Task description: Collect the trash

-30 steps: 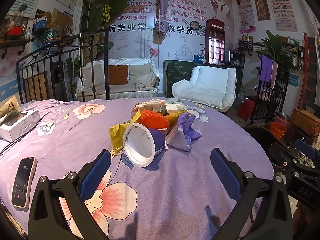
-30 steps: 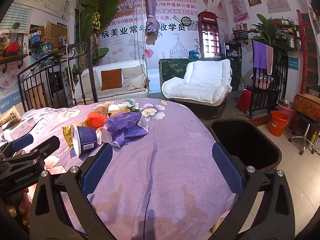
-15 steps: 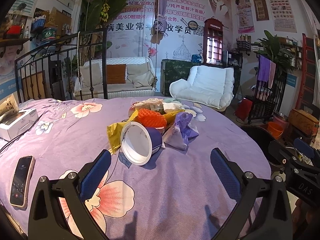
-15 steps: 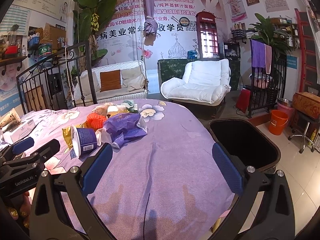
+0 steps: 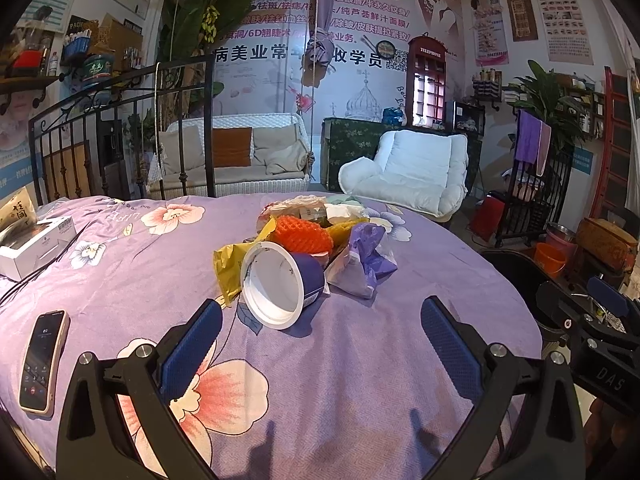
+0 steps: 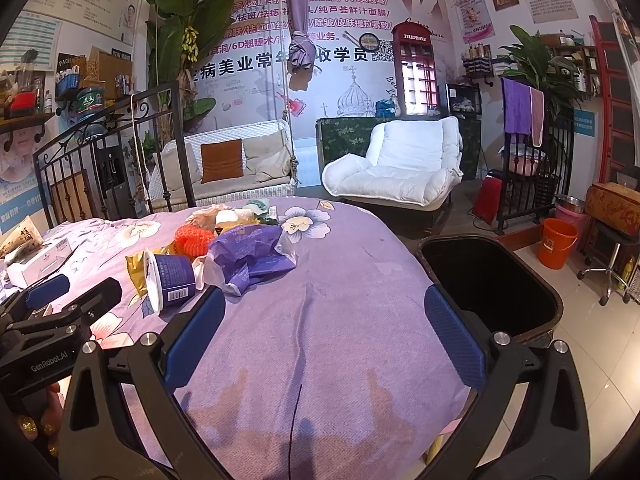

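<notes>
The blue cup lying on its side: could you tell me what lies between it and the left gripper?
In the left wrist view, only bare purple flowered cloth lies between the open left gripper and the blue cup.

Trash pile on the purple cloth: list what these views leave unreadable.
- Items behind the orange net: both views, hidden by front trash.
- Cup interior: right wrist view, seen side-on.
- Bin bottom: right wrist view, dark inside.
- Bin: left wrist view, mostly hidden by the right gripper.
</notes>
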Demonstrator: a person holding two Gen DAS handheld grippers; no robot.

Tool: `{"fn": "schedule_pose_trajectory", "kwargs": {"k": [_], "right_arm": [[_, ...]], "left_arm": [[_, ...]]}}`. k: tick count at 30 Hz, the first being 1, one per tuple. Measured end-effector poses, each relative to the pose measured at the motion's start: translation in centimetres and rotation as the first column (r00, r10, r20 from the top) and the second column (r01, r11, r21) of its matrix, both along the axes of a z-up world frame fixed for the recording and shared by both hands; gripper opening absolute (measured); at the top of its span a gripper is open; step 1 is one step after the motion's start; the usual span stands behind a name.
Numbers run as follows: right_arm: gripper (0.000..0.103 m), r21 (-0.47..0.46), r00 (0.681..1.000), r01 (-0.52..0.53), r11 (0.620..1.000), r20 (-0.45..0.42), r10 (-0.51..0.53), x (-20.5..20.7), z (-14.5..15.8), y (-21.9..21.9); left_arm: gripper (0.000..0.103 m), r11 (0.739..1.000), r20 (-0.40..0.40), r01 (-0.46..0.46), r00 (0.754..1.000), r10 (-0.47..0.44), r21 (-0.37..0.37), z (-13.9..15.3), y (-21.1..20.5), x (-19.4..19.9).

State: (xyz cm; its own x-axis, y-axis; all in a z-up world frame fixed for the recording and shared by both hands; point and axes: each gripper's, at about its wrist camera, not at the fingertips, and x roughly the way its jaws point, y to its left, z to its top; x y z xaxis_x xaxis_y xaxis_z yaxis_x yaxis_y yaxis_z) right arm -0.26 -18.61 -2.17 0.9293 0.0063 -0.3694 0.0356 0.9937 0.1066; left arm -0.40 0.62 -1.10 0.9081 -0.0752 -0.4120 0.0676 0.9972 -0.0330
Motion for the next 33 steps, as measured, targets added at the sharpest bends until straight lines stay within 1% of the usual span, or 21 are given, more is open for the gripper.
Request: {"fn": "schedule_pose_trajectory", "kwargs": {"k": [29,33], "right_arm": [[0.099,-0.001,1.000,-0.002,1.000,-0.011,0.002,0.3,0.2,0.0],[0.099,-0.010,1.000,-0.009,1.000,-0.021,0.009,0.7,0.1,-0.1]], "left_arm": [[0.099,1.000,-0.019,0.015,1.000,-0.015,-0.006,-0.3,-0.4,0.7],[0.099,1.000,-0.033,0.026,0.999,-0.025,0.015,-0.7,-0.2,1.3]]}}
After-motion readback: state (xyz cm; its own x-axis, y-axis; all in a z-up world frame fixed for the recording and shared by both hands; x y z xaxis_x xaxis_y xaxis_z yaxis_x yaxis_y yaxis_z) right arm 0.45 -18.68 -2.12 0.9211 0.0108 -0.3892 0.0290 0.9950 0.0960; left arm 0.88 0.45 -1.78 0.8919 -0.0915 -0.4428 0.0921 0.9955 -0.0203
